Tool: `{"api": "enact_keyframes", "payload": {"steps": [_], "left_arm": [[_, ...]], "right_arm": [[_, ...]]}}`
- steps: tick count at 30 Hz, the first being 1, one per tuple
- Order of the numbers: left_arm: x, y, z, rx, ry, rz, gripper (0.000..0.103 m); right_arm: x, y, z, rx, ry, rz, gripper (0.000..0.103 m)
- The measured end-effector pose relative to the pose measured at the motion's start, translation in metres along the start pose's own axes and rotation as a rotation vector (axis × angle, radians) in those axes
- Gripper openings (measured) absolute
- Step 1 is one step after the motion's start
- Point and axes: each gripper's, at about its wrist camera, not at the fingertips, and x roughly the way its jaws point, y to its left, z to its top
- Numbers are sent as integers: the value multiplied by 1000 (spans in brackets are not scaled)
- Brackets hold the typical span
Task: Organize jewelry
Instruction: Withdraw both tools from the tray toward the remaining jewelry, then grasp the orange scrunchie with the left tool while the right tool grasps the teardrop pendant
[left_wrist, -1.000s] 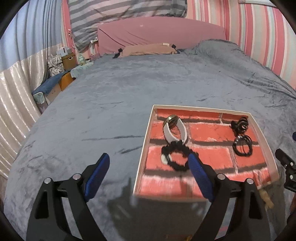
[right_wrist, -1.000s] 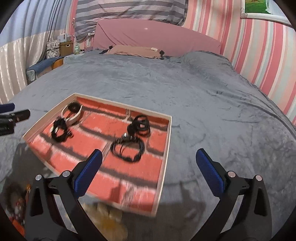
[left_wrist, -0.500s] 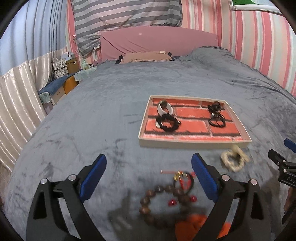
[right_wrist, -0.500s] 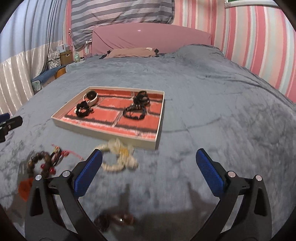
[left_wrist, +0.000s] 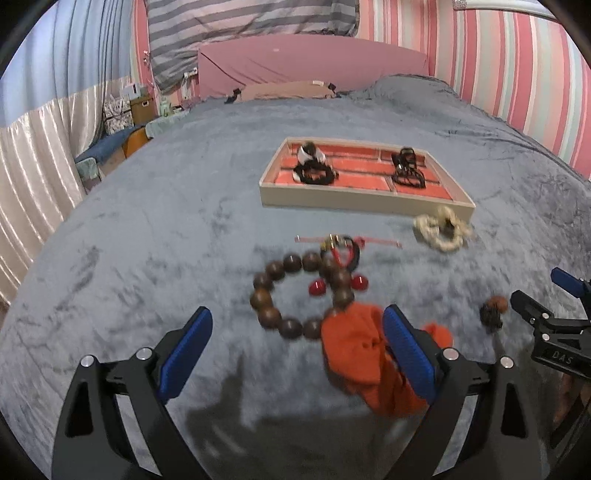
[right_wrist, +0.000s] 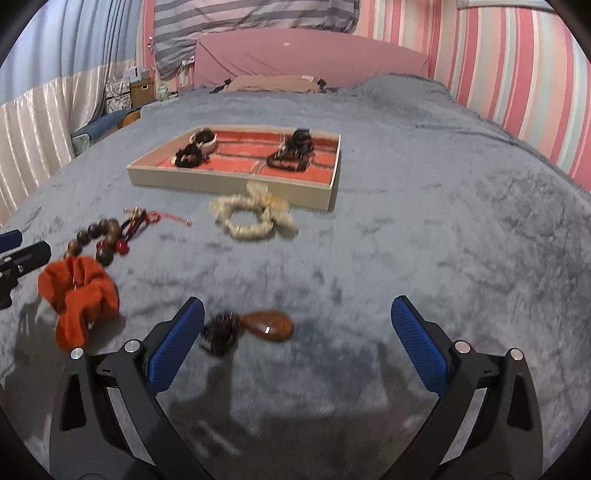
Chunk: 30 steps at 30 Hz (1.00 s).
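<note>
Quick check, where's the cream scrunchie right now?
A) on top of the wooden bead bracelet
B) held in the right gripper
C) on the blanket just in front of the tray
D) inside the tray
C: the cream scrunchie lies on the blanket against the near wall of the tray; both grippers are open and empty.

Bed w/ grey plush blanket (right_wrist: 424, 192) carries everything. Far side: shallow cream tray (right_wrist: 229, 181) w/ red brick-print floor, flat on the blanket; cream scrunchie (right_wrist: 255, 218) just in front of its near wall. Nearer: brown wooden bead bracelet (left_wrist: 295, 295) touching an orange scrunchie (left_wrist: 354, 354), red cord w/ gold bits (left_wrist: 347, 242) by the beads, & off to the right a brown teardrop pendant w/ dark cord (right_wrist: 266, 326) lying apart.
</note>
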Motion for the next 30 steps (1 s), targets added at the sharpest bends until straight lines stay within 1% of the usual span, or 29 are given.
{"api": "enact_keyframes", "payload": {"steps": [5,8,19,20,21,22,23,24,25,28,29,30], "left_arm": [[6,-4,-13,4,19,-21,91],[12,-7,-17,16,26,-19,91],[24,-9,-19,35,30,-55,90],[25,-9,-21,37,32,-61,89],[26,-10,-21,38,34,-69,82],[27,-10,-22,38,38,-79,77],[29,-10,-22,38,45,-96,70],[29,-10,-22,39,48,-104,66],[30,-11,-23,41,50,-108,65],[30,-13,-24,47,46,-116,59],[30,-13,-24,50,47,-123,54],[30,-14,-24,52,48,-126,51]], "right_arm": [[2,3,-8,-2,11,8,99],[6,3,-10,-2,22,8,98],[30,9,-8,-16,72,35,98],[32,10,-7,-20,78,37,98],[34,11,-7,-23,82,42,97],[36,12,-7,-26,86,48,95],[37,12,-7,-27,90,59,90],[38,12,-7,-27,93,66,85],[40,12,-6,-25,97,76,82],[42,11,-6,-12,102,104,70],[42,10,-6,-8,104,112,64],[43,10,-5,-6,105,115,62]]}}
